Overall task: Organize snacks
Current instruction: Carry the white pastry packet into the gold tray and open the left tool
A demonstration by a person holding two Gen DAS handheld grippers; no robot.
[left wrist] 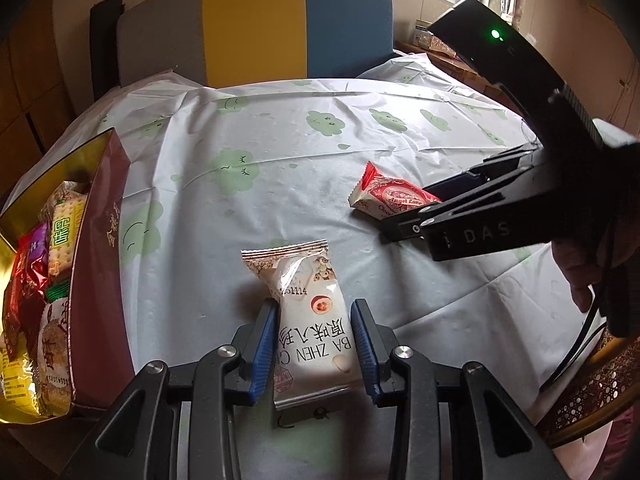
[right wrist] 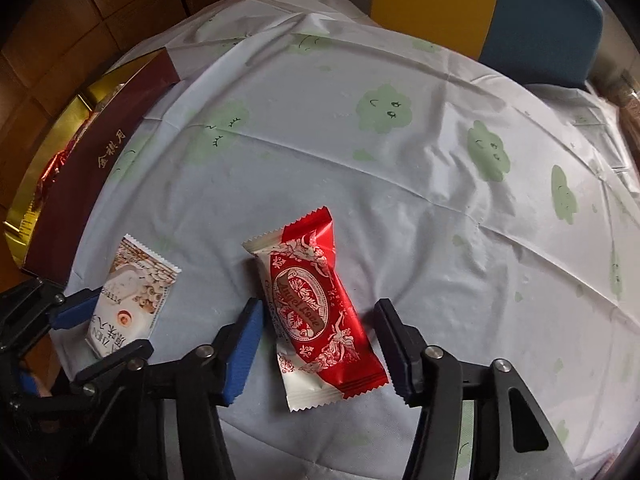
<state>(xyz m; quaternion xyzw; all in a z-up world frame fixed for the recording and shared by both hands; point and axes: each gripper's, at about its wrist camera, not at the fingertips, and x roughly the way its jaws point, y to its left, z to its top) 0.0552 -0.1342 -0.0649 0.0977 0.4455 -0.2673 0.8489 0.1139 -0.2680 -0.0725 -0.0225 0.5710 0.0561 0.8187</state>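
A white snack packet [left wrist: 312, 320] printed "BA ZHEN" sits between the blue pads of my left gripper [left wrist: 314, 344], which is shut on its sides near the table's near edge. The right wrist view shows that packet [right wrist: 132, 296] and the left gripper [right wrist: 100, 328] at the lower left. A red and white "Angel Love" packet [right wrist: 316, 308] lies flat on the tablecloth between the fingers of my right gripper [right wrist: 320, 344], which is open with gaps beside the pads. From the left wrist view, the right gripper [left wrist: 416, 210] straddles the red packet [left wrist: 384, 196].
A maroon box [left wrist: 100, 248] with a gold inside holds several snack packets at the table's left edge, also the maroon box [right wrist: 100, 140]. A white tablecloth [left wrist: 320, 152] with green clouds covers the table. A grey, yellow and blue chair [left wrist: 256, 24] stands behind. A hand [left wrist: 580, 272] grips the right tool.
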